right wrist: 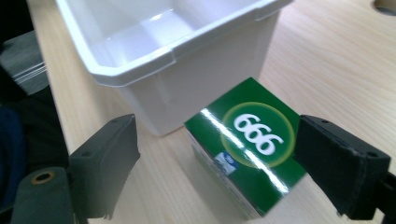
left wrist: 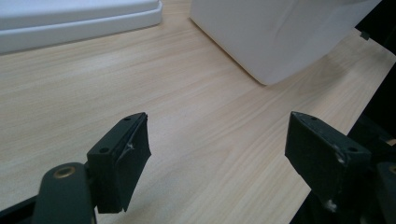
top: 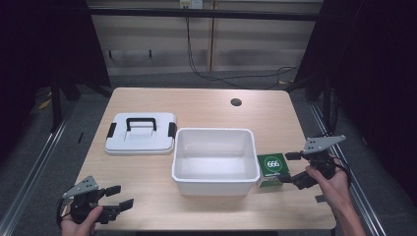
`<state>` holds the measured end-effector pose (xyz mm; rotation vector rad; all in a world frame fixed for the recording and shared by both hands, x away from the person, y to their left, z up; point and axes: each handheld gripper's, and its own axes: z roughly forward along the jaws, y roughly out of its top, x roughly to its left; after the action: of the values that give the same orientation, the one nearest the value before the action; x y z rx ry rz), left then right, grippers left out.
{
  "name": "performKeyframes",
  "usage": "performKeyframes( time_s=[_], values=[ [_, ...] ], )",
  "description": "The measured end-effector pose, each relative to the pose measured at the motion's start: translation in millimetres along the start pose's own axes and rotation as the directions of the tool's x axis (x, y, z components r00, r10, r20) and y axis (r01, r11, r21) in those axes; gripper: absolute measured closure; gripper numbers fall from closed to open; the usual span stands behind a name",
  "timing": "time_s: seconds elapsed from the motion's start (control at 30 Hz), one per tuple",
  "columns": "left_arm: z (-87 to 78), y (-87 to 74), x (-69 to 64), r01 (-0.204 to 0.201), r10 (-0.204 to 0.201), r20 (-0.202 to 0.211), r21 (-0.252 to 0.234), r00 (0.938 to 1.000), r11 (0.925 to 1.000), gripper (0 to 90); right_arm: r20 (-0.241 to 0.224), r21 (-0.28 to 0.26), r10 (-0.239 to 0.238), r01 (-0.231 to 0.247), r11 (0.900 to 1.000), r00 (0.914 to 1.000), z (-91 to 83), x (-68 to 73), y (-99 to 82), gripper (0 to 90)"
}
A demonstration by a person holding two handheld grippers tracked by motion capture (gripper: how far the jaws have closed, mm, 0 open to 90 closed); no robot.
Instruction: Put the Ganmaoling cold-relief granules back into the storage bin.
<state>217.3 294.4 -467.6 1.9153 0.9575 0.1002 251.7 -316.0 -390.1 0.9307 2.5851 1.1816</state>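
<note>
So there's a white plastic bin (top: pixel 215 160) sitting mid-table with nothing in it, just bare glossy walls and floor. Its lid (top: pixel 140 132), white with a black handle and black side latches, lies flat on the table (top: pixel 196 103) just to the left of the bin, close but not on it. A green box (top: pixel 273 169) with "666" on top sits right against the bin's right wall, outside it. The right gripper (top: pixel 293 168) is at that box, jaws spread wide with one on each side, not clamping it. The left gripper (top: pixel 118 197) is spread open too, over bare wood near the front left corner, well away from everything.
</note>
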Motion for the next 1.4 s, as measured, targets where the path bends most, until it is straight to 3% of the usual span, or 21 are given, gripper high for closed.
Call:
performKeyframes(
  time_s=[0.17,0.37,0.47,0.67,1.07,1.17,1.4],
  values=[
    [0.2,0.1,-0.1,-0.004,0.004,0.003,0.0,1.0,1.0,21.9,-0.007,0.064,0.009,-0.009,0.9979,0.9999,4.9,-3.5,9.4,13.4],
    [0.2,0.1,0.1,-0.001,0.001,0.003,0.001,1.0,1.0,21.9,-0.046,0.111,-0.079,0.084,0.9903,0.9958,9.5,-6.9,17.4,12.9],
    [0.4,0.2,0.3,-0.004,0.004,0.003,0.001,1.0,1.0,21.9,-0.037,0.132,-0.111,0.115,0.9846,0.9932,11.7,-8.8,21.7,9.8],
    [-0.1,0.0,0.5,0.0,0.0,-0.001,0.0,1.0,1.0,21.7,-0.071,0.169,-0.157,0.167,0.9713,0.9851,15.6,-14.8,30.4,9.7],
    [0.5,0.0,0.5,-0.004,0.004,-0.006,0.005,1.0,1.0,21.7,-0.105,0.263,-0.246,0.266,0.9274,0.9635,30.7,-24.8,37.6,7.4],
    [1.1,0.1,-0.1,-0.007,0.007,-0.007,0.012,1.0,0.9999,21.7,-0.142,0.326,-0.274,0.306,0.8945,0.9512,38.2,-26.4,38.6,7.4],
    [1.7,0.0,0.0,-0.01,0.01,-0.001,0.018,0.9999,0.9998,21.7,-0.198,0.365,-0.305,0.359,0.859,0.9313,52.2,-31.2,47.6,7.4]
  ],
)
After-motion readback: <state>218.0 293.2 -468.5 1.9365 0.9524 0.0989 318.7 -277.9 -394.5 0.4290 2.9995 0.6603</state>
